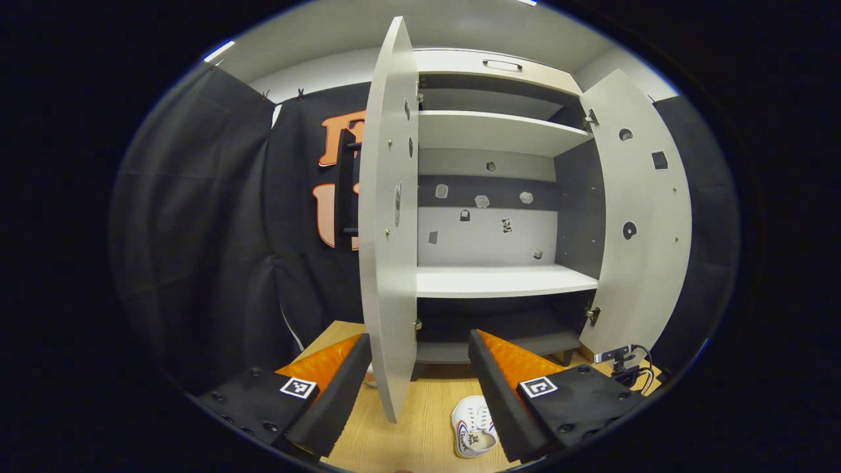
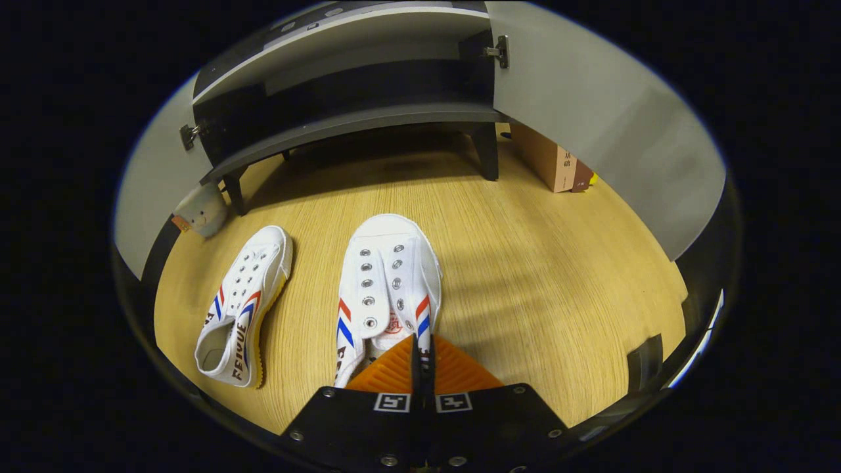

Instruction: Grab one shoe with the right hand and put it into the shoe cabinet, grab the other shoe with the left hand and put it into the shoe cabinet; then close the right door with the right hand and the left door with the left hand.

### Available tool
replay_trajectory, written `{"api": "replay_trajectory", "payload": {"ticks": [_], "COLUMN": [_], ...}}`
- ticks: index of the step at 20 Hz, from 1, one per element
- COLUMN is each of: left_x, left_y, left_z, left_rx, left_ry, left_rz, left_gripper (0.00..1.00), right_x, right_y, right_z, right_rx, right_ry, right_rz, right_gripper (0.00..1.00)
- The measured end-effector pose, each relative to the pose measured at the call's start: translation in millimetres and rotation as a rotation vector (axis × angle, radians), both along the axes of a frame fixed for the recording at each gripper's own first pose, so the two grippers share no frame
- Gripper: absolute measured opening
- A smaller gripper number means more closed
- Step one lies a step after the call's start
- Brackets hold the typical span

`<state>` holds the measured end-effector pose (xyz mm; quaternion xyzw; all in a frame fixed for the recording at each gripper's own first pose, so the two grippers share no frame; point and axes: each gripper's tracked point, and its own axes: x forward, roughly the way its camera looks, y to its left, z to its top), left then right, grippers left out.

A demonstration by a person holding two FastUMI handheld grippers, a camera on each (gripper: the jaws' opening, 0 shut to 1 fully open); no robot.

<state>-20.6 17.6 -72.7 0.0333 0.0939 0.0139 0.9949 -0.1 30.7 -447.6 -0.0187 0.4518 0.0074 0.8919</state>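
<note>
Right gripper view: your right gripper (image 2: 418,358) is pinched on the near shoe (image 2: 389,289)'s rim at 6 o'clock; a thin hold may slip when lifting. Left gripper (image 1: 420,374) hangs spread before the cabinet (image 1: 499,282).

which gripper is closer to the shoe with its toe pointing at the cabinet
Right. The right gripper is shut on that shoe's heel side wall; the left gripper hangs open higher up, facing the cabinet.

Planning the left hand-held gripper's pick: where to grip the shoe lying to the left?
Grip the left shoe on its heel collar, coming from above and behind. It lies tilted, its open mouth facing the camera and toe toward the cabinet, leaving that thin rim free.
</note>
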Motion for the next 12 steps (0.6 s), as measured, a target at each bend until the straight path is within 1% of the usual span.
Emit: {"api": "replay_trajectory", "payload": {"ticks": [4, 5, 6, 11, 12], "left_x": [1.8, 1.2, 1.8, 2.5, 2.0], "left_y": [0.7, 0.8, 1.2, 0.6, 0.8], "left_z": [2.3, 2.8, 2.2, 4.2, 4.9], "left_rx": [0.008, 0.007, 0.005, -0.004, -0.005], "left_ry": [-0.006, -0.006, -0.006, -0.013, -0.016], "left_rz": [0.000, 0.001, 0.002, 0.002, 0.001], "left_gripper": [0.96, 0.94, 0.99, 0.99, 0.96], "right_x": [2.7, 2.8, 3.1, 12.1, 14.1], "right_y": [-2.6, -1.2, 2.4, 9.8, 12.5], "right_z": [19.3, 25.8, 28.3, 64.2, 74.7], "right_rx": [-0.008, -0.001, 0.004, 0.014, 0.021], "right_ry": [-0.008, -0.009, -0.015, -0.068, -0.080], "right_rz": [0.004, 0.007, 0.009, 0.008, 0.010], "right_gripper": [0.00, 0.00, 0.00, 0.00, 0.00]}}
